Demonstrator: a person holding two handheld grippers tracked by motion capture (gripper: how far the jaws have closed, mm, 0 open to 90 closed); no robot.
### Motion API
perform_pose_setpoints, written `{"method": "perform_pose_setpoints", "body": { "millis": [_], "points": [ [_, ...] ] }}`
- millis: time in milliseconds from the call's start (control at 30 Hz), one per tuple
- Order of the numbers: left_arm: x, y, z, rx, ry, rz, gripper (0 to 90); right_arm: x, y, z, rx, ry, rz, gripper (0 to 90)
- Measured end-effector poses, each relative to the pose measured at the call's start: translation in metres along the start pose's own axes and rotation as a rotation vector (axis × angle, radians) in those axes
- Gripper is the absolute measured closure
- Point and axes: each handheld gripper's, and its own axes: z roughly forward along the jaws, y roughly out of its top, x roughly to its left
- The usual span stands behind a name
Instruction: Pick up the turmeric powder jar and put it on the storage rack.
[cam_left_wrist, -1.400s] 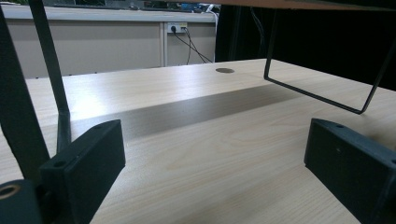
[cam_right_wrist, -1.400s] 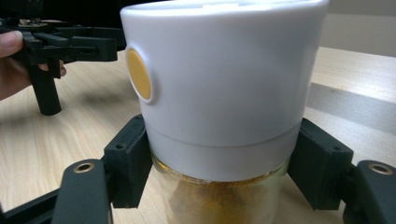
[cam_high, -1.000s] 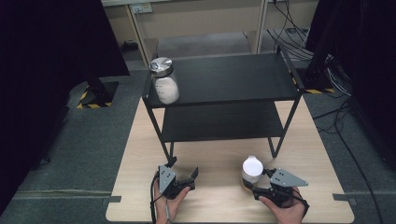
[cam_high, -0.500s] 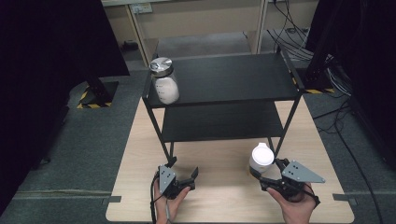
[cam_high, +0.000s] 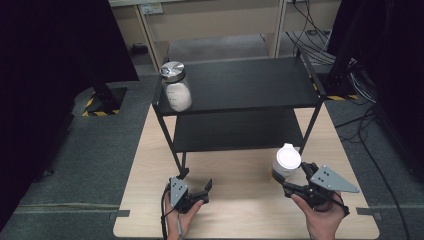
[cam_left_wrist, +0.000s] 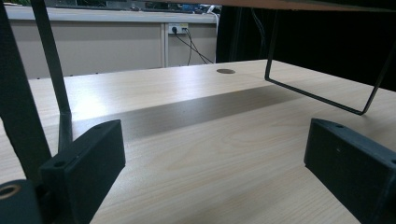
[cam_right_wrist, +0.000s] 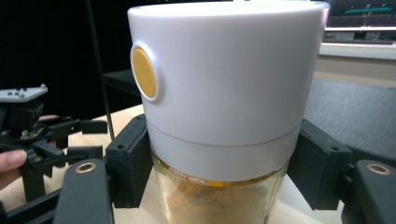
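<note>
My right gripper (cam_high: 291, 176) is shut on a glass spice jar (cam_high: 287, 160) with a tall white lid and brown-yellow powder inside. It holds the jar upright a little above the table, in front of the shelf's right leg. In the right gripper view the two pads (cam_right_wrist: 128, 163) press on the jar (cam_right_wrist: 224, 93) just below the lid, which bears a round yellow button. My left gripper (cam_high: 196, 181) rests low on the table near the front edge, open, with nothing between its jaws (cam_left_wrist: 215, 158). A silver-lidded jar (cam_high: 176, 87) of white grains stands on the shelf's top tier, at its left end.
A black two-tier metal shelf (cam_high: 250, 82) stands at the back of the wooden table (cam_high: 240, 210). Its thin legs (cam_high: 172, 145) come down close to my left gripper. Grey carpet and cables surround the table.
My right gripper has lifted the white-lidded jar off the table and carried it slightly right and toward the shelf. The left gripper has stayed where it was.
</note>
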Motion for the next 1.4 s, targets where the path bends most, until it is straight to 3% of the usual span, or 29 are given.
{"method": "perform_pose_setpoints", "body": {
  "millis": [533,1400],
  "points": [
    [-0.001,0.000,0.000,0.002,0.004,-0.002,4.7,0.007,0.022,-0.002,-0.052,-0.051,-0.032,30.9],
    [0.000,0.001,0.000,0.005,0.005,-0.002,4.7,0.009,0.057,0.000,-0.124,-0.084,-0.055,30.9]
  ]
}}
